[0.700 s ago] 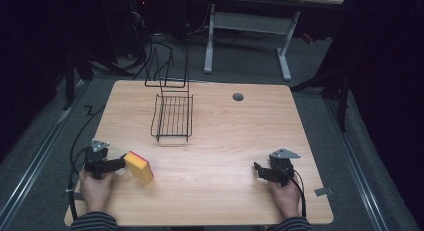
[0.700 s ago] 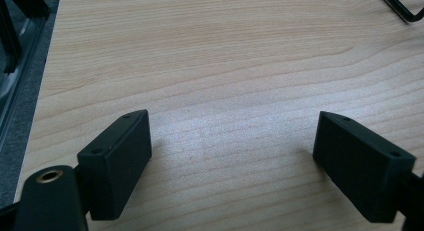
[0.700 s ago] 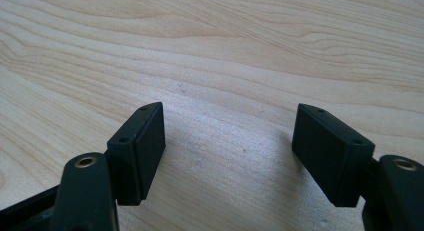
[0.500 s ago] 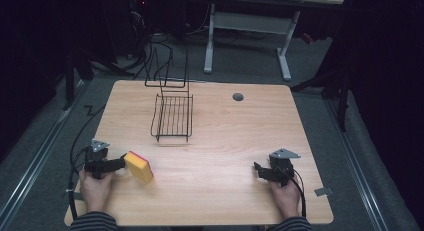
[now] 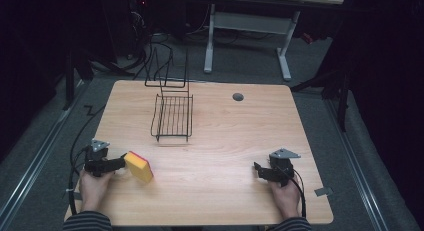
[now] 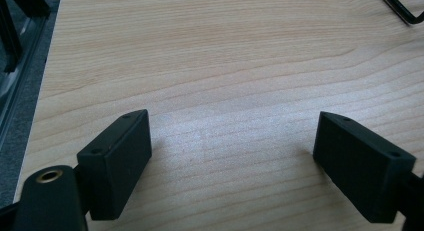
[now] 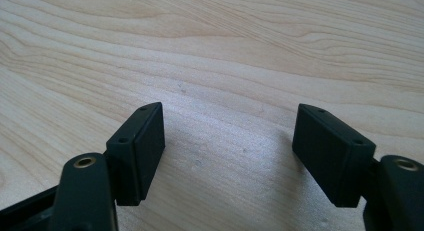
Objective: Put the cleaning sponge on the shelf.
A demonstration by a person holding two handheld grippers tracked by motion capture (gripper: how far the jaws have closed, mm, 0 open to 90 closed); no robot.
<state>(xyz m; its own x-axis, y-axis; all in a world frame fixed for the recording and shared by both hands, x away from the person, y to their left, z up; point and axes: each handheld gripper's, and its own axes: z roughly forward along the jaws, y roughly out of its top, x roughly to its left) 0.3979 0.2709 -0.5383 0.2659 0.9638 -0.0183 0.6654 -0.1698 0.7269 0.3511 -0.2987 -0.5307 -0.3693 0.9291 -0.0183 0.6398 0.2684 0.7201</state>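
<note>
Viewing from above, I note a block-shaped yellow sponge [image 5: 138,166] with a red face, near the table's [image 5: 225,136] front left corner, just beside the left gripper [image 6: 232,153] (contact cannot be confirmed). Table surface: pale wood with a flowing grain. A black wire rack [image 5: 173,118] stands farther back. Left gripper jaws are flat black blocks, spread wide over bare wood. Right gripper [image 7: 227,151] jaws: likewise wide, nothing between. Both hands rest low at the near edge, well apart.
</note>
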